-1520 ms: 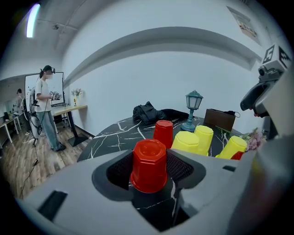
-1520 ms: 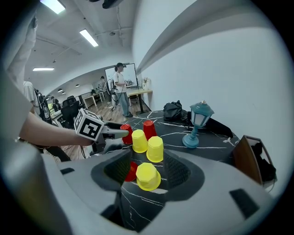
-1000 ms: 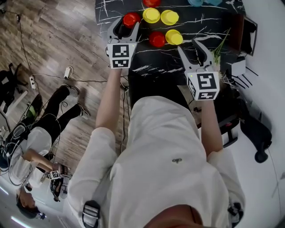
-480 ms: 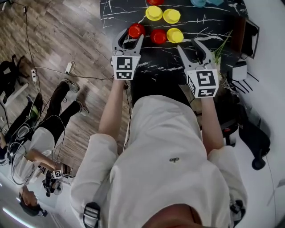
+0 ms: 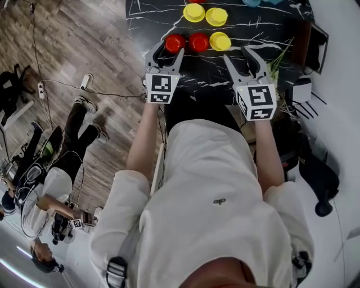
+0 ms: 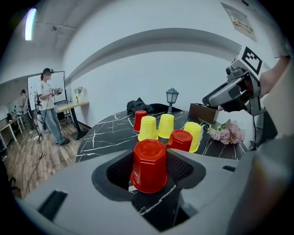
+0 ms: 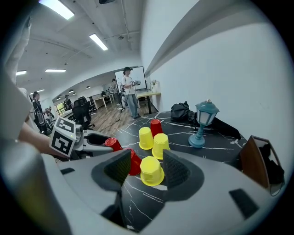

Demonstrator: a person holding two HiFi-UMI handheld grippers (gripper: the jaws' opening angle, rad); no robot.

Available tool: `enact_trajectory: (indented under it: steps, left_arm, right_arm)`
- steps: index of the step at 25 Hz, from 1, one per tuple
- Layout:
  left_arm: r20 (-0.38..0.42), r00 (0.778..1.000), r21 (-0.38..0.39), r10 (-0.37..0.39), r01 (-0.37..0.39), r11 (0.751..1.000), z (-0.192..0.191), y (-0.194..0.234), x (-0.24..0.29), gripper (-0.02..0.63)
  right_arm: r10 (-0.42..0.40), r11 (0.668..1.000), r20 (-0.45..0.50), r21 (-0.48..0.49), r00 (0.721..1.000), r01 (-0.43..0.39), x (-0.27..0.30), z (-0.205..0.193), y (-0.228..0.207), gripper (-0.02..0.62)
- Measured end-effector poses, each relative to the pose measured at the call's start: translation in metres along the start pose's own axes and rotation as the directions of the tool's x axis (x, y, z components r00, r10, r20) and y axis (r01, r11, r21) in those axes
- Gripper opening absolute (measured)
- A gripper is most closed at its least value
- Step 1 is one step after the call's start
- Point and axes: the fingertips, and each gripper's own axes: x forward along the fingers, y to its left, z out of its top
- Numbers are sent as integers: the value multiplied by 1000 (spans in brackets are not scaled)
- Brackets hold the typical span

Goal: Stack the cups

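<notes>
- Square black-and-white marker patterns are carried on the cubes of the left gripper point(image 5: 168, 50) and the right gripper point(image 5: 236, 52). A sheet on the wall point(image 6: 240, 20) is too small to be read.
- Six plain, glossy plastic cups are stood upside down on the black, white-veined counter point(image 5: 146, 17). All are left of the blue lantern point(image 7: 202, 120) and nearer the person, and each shows an eight-sided base.
- One red cup point(image 6: 149, 165), the cup farthest left of the lantern, is grasped between the left jaws while it stands on the counter.
- A second red cup point(image 6: 180, 140) is set just beside it on the lantern side, followed by a near yellow cup point(image 7: 151, 170).
- A yellow pair point(image 6: 148, 128) and a third red cup point(image 6: 139, 120) are placed farther back, closer to the lantern.
- The right jaws are held apart and released, with the near yellow cup ahead of them, untouched.
</notes>
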Motion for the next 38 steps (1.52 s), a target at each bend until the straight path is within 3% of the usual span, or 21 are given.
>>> enact_trajectory:
  steps: [17,22,38]
  left_arm:
    - [-13,1000,-40,-24,23,999,-13,-14,6,227]
    - [-37,998,-57,-45,43,997,-18,-17,-2,268]
    - [45,998,-154,-49,55,987,38,-37,-66,268]
  right_arm:
    - [5,999,7,-42,1000,-5,30,16,-12,219]
    - [0,995,-1,-100,1000,0,52,30,-20,224]
    - [23,977,-94,-210,995,-42,111,24,-34,252]
